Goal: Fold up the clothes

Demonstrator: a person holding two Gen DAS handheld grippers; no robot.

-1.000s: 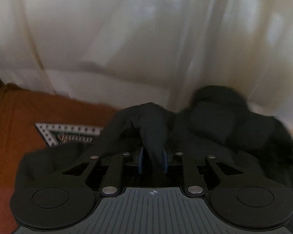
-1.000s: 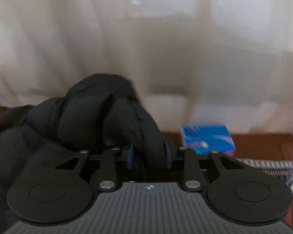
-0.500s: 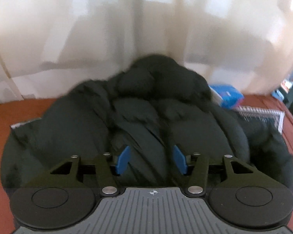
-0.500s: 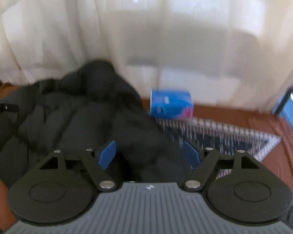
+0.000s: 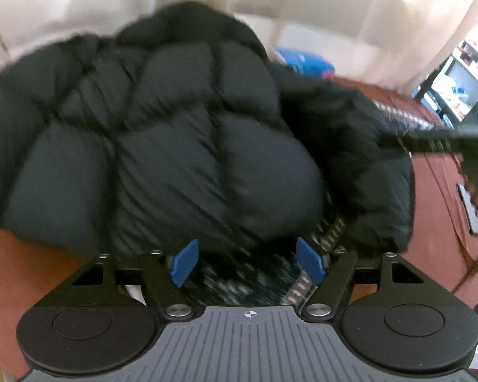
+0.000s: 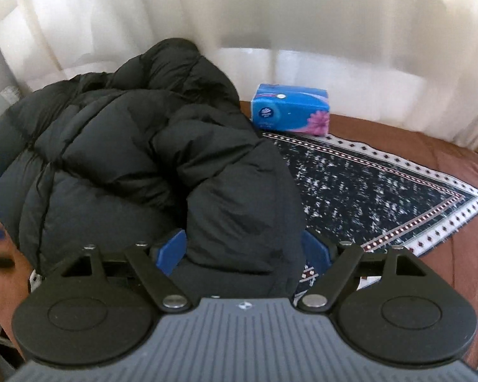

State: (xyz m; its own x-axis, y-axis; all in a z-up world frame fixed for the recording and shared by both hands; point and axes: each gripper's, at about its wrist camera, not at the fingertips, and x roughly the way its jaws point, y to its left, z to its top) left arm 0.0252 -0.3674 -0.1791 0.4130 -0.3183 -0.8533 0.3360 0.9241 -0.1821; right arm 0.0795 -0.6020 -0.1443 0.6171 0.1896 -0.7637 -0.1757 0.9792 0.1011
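jacket blurred, rug half-covered — edges hidden

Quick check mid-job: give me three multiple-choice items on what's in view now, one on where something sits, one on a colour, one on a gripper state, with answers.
1. Where is the tissue box?
A. On the jacket
B. Behind the jacket, at the rug's far edge
C. Between the right gripper's pads

2. What colour is the jacket?
A. Black
B. Red
C. White

3. How does the left gripper stand?
A. Shut on the jacket
B. Open, nothing between its pads
C. Shut on the box

Answers: 1 B, the box stands by the curtain at the edge of the rug; 2 A, the puffy fabric is black; 3 B, its blue pads stand apart over rug, its jaws having just opened.
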